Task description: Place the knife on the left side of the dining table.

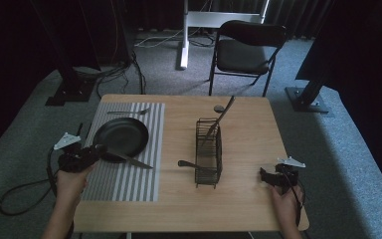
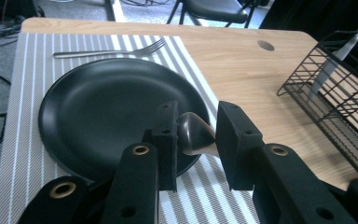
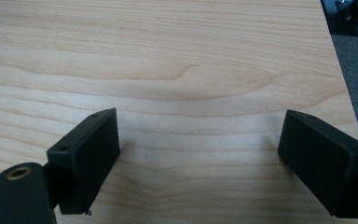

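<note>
At the near left of the bench, the left gripper (image 1: pixel 97 152) has loosened around the steel table knife (image 1: pixel 129 159) lying against the round black plate (image 2: pixel 98 107) on the striped mat; next, withdraw cleanly. The right gripper (image 1: pixel 266 175) rests released.

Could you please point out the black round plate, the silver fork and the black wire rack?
Black round plate (image 2: pixel 98 107), left gripper view, centre of its dish.
Silver fork (image 2: pixel 107 52), left gripper view, its handle.
Black wire rack (image 1: pixel 209 172), high view, near end wall.
</note>
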### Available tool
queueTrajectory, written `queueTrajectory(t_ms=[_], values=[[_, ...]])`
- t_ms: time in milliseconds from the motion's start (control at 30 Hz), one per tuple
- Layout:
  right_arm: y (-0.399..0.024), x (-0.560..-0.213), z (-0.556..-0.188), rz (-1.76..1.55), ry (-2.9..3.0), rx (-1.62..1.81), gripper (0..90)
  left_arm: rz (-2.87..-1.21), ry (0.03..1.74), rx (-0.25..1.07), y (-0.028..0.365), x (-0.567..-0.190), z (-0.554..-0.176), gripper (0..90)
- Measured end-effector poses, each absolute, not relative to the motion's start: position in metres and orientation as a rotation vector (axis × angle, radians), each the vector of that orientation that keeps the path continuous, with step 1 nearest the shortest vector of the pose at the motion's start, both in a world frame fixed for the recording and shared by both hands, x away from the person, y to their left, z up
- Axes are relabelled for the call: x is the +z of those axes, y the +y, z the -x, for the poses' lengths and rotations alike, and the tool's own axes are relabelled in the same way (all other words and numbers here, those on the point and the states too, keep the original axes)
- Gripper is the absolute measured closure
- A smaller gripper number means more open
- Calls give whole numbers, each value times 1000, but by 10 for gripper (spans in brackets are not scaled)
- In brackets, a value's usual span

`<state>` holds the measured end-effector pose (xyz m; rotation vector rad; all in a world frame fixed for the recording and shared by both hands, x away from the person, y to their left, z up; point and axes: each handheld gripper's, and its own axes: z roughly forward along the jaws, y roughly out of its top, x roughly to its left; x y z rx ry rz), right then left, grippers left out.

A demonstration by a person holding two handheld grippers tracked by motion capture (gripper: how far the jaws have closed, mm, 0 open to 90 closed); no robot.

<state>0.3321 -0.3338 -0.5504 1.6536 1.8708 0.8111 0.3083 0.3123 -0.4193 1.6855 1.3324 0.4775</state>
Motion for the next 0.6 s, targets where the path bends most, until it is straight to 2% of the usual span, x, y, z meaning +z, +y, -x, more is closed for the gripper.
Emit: queueTrajectory(t_ms=[600], values=[[-334,-550,-332,-1655,1871,809,117,-1613,1455,373,348,-459,-303,645]])
